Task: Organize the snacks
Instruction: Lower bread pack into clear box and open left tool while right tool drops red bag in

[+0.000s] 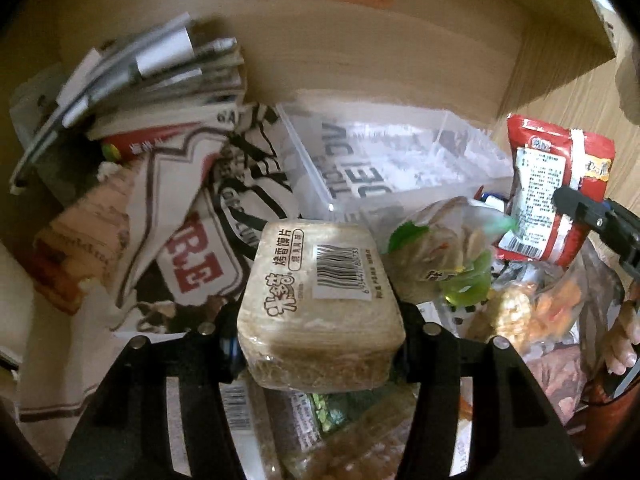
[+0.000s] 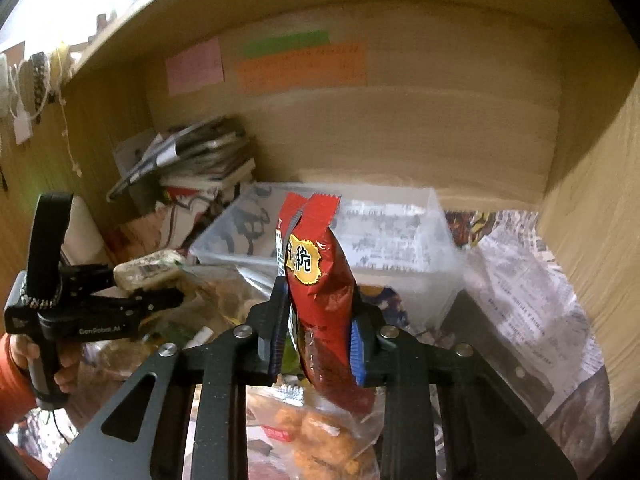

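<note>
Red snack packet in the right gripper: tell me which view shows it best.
The right wrist view: the red snack packet stands large and centred, clamped upright in the right gripper. The left wrist view shows it smaller at the right edge, printed back and barcode facing, one finger crossing it.

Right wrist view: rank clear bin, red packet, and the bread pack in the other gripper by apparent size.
1. Clear bin, largest.
2. Red packet, enlarged by nearness since the right gripper holds it near the lens.
3. Bread pack, smallest, held farther off by the left gripper.
</note>
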A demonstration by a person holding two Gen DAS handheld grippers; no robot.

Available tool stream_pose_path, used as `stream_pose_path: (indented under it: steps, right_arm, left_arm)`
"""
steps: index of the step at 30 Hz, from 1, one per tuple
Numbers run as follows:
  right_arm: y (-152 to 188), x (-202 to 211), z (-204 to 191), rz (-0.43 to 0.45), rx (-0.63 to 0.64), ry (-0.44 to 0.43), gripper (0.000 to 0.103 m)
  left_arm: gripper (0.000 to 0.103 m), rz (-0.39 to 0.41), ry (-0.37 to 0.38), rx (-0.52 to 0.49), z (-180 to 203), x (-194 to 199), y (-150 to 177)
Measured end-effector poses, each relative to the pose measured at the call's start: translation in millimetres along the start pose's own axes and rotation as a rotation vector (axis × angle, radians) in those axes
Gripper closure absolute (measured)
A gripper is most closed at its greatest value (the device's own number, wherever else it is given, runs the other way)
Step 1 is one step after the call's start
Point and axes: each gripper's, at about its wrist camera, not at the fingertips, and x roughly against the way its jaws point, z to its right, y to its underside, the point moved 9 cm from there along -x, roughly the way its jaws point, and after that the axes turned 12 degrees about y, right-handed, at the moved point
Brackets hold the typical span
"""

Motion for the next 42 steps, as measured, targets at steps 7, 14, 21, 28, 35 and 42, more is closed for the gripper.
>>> stream_pose_path:
  steps: [7,14,21,28,35,42]
  right_arm:
    - [-21.8,17.0,9.4,0.064,-0.03,0.005,0.082]
    - [-46.2,27.5,22.9,0.128,-0.051,0.031,0.082]
    - [-59.0,18.6,32.8,0.142,-0.057,0.062,0.082]
    - [-64.4,-6.4,41.7,0.109,-0.069,0.074,0.082]
    - [-62.0,-40.3,44.3,0.042,-0.034,0.081,0.082]
    - [-55.6,-73.3,43.7,-0.029,0.01,0.098,0.082]
  left_arm:
    - [0.047,0.058,0.015,-0.017,11.8,21.9,-19.8]
    - [0.047,0.129,0.028,-0.063,29.3,36.5,-52.4]
    - [0.047,0.141,0.049,-0.081,40.1,26.2,-78.9]
    - [0.047,0.109,0.041,-0.103,45.7,-1.5,-93.8]
    - [0.047,0.05,0.037,-0.1,42.7,-36.6,-104.0]
    - [0.047,-0.024,0.052,-0.071,34.0,-75.1,-111.1]
